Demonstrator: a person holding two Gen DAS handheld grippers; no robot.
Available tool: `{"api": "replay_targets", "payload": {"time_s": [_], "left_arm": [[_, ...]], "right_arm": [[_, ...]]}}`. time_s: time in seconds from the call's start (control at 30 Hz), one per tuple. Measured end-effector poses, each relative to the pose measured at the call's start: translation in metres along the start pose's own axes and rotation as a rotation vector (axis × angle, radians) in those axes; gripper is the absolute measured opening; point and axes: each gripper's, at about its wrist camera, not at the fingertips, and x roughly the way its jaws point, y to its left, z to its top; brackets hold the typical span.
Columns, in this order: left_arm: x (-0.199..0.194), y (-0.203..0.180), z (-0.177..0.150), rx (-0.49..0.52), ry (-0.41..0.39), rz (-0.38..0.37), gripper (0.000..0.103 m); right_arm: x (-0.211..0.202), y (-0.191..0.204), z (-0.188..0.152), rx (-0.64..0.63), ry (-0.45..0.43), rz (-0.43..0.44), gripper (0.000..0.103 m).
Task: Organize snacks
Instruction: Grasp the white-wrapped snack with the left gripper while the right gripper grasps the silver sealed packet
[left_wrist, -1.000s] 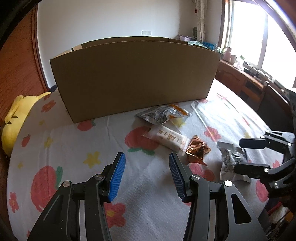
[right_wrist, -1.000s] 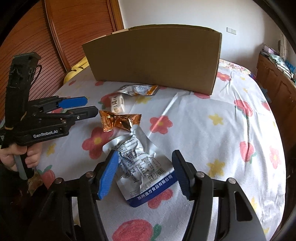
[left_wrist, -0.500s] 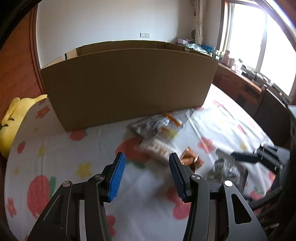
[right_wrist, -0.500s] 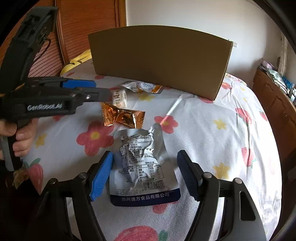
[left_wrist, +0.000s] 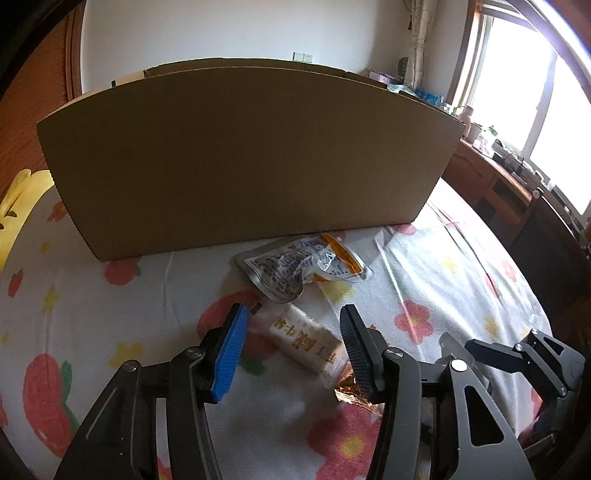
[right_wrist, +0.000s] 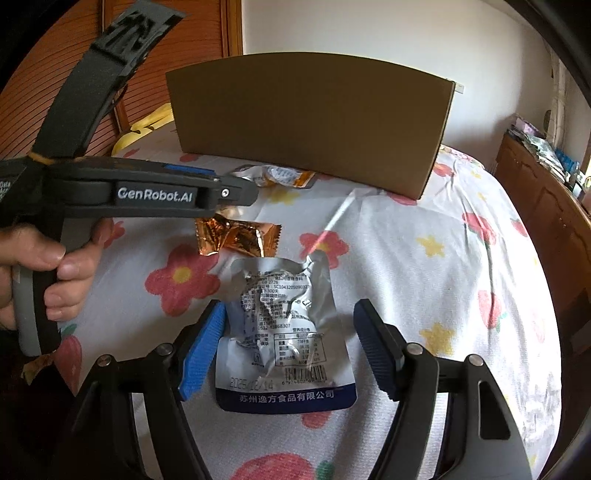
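Observation:
My left gripper (left_wrist: 291, 345) is open, its jaws on either side of a white bar-shaped snack pack (left_wrist: 308, 343) on the flowered cloth. A silver and orange pouch (left_wrist: 303, 267) lies just beyond it. A copper foil snack (left_wrist: 354, 397) peeks out by the right finger and also shows in the right wrist view (right_wrist: 238, 236). My right gripper (right_wrist: 286, 349) is open, straddling a silver pouch with a blue band (right_wrist: 284, 336) that lies flat. The left gripper (right_wrist: 155, 192) shows from the side in the right wrist view.
A large cardboard box (left_wrist: 240, 158) stands behind the snacks, its near wall facing me; it also shows in the right wrist view (right_wrist: 310, 122). A yellow plush (left_wrist: 16, 199) lies at the left. Wooden furniture (left_wrist: 517, 199) lines the right side by the window.
My left gripper has moved forward and down until its jaws flank the white bar pack. My right gripper has moved in over the silver pouch, which now lies between its jaws.

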Motion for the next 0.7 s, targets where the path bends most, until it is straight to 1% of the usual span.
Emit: {"api": "replay_targets", "payload": {"time_s": [0.2, 0.33, 0.47, 0.63, 0.67, 0.7], "left_arm": [[-0.001, -0.001, -0.002, 0.012, 0.022, 0.033, 0.057], [-0.006, 0.004, -0.006, 0.017, 0.020, 0.033, 0.058], [-0.009, 0.013, -0.008, 0.001, 0.016, 0.011, 0.058], [-0.010, 0.014, -0.008, 0.004, 0.016, 0.016, 0.058], [-0.011, 0.014, -0.008, 0.001, 0.015, 0.015, 0.052], [-0.011, 0.015, -0.009, -0.007, 0.011, 0.015, 0.042]], "right_arm": [[0.000, 0.000, 0.000, -0.001, -0.001, -0.002, 0.072], [0.000, 0.000, 0.000, 0.000, -0.002, -0.004, 0.072], [0.000, 0.000, 0.000, -0.001, -0.002, -0.004, 0.072], [0.000, -0.001, 0.000, -0.001, -0.002, -0.003, 0.072], [0.001, -0.001, 0.000, -0.001, -0.003, -0.003, 0.072], [0.001, -0.001, 0.000, -0.001, -0.003, -0.003, 0.072]]}}
